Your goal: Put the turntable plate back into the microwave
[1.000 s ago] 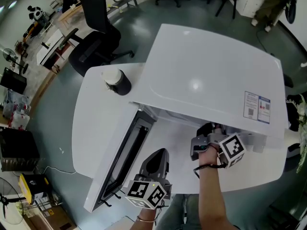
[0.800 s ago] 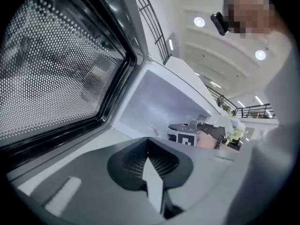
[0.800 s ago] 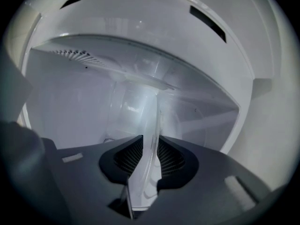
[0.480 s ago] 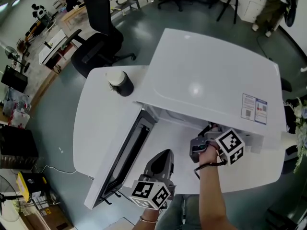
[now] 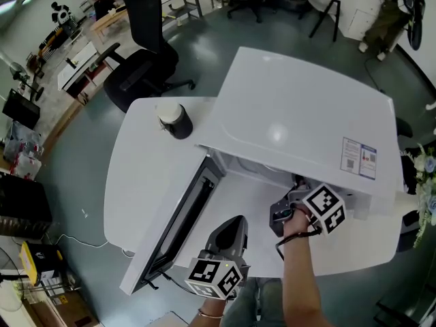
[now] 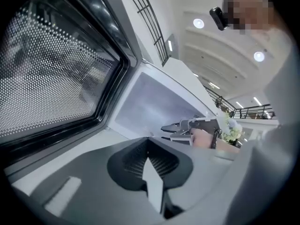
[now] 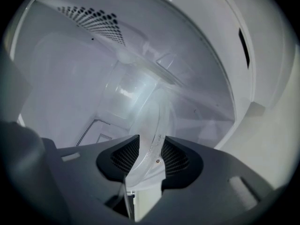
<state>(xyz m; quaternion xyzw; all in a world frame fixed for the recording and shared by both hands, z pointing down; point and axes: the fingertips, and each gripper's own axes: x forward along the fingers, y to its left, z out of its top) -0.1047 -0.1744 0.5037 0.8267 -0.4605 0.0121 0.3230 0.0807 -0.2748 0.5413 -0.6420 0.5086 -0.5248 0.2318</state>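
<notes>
Inside the microwave (image 5: 300,107), the right gripper (image 7: 149,150) has just been spreading its jaws; the turntable plate's (image 7: 143,102) rim (clear glass) stands loosely between them. By the microwave's open door (image 5: 174,230), the left gripper (image 6: 148,144) is pressed together, empty.

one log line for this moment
right hand-held gripper: jaws just opening, turntable plate between them, inside microwave | left hand-held gripper: shut, empty

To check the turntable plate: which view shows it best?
The right gripper view: the glass turntable plate shows close, between the jaws of the right gripper, which have just been opening. In the head and left gripper views the microwave hides it.
</notes>
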